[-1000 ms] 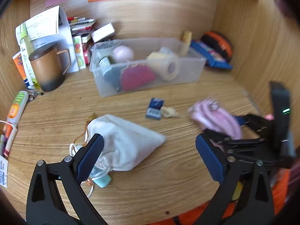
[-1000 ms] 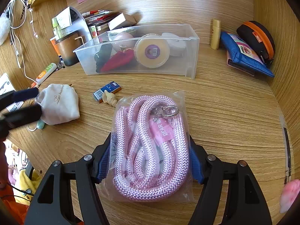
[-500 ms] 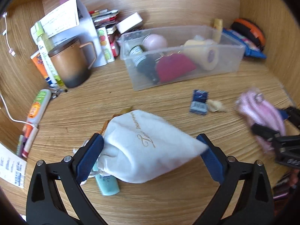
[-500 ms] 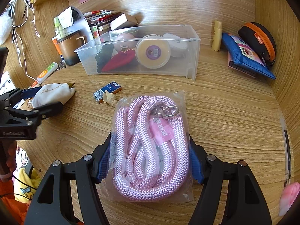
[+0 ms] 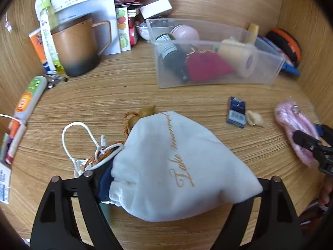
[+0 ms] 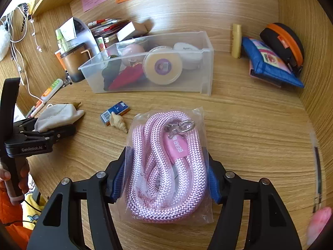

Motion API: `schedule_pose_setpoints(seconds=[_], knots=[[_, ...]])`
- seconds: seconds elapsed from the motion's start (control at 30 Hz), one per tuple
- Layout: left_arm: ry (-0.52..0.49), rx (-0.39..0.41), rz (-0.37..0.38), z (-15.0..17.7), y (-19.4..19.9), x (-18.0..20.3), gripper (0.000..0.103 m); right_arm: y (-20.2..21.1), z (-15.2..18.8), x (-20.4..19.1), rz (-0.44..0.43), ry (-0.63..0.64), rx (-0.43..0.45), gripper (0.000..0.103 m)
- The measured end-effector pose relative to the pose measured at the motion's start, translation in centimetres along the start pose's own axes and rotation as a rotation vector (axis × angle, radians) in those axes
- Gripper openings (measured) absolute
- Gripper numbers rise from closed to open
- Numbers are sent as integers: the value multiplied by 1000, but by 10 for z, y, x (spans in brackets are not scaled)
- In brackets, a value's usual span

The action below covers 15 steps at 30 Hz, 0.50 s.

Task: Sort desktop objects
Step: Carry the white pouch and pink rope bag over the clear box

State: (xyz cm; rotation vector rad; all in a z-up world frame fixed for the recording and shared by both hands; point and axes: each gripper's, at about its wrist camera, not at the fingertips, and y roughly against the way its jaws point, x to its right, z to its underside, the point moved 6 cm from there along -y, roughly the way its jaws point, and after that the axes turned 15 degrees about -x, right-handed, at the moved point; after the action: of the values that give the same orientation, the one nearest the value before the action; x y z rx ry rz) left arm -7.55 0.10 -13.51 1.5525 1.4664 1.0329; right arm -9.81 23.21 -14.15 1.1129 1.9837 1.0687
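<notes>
A white drawstring pouch (image 5: 177,156) with gold lettering fills the gap of my left gripper (image 5: 181,183). Its jaws are closing and the left blue pad presses the pouch's neck; the right pad is hidden behind the cloth. In the right wrist view the same pouch (image 6: 58,116) sits between the fingers of the left gripper (image 6: 52,129). My right gripper (image 6: 165,179) is closing too, both blue pads squeezing a bagged pink rope (image 6: 158,141) on the desk. A clear bin (image 6: 206,66) holding tape, a bottle and a red item stands behind.
A small blue box (image 6: 115,112) and a seashell (image 6: 118,121) lie between the grippers. A brown mug (image 5: 77,48) and papers stand back left, pens and a tube (image 5: 29,98) at the left edge. A blue pouch (image 6: 268,64) and black-orange case (image 6: 285,41) fill the right corner.
My left gripper moved forward and down over the white pouch and its jaws narrowed onto it. The right gripper stayed put on the pink rope, jaws slightly tighter.
</notes>
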Motion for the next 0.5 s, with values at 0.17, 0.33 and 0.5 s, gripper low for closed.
schedule_pose_setpoints(seconds=[0.17, 0.33, 0.5], knots=[[7, 3, 76, -7, 3, 1, 71, 15, -6, 2, 23, 3, 35, 59], [10, 13, 125, -18, 8, 3, 68, 31, -13, 5, 54, 8, 68, 59], [5, 40, 141, -23, 14, 7, 67, 44, -20, 7, 83, 15, 96, 59]])
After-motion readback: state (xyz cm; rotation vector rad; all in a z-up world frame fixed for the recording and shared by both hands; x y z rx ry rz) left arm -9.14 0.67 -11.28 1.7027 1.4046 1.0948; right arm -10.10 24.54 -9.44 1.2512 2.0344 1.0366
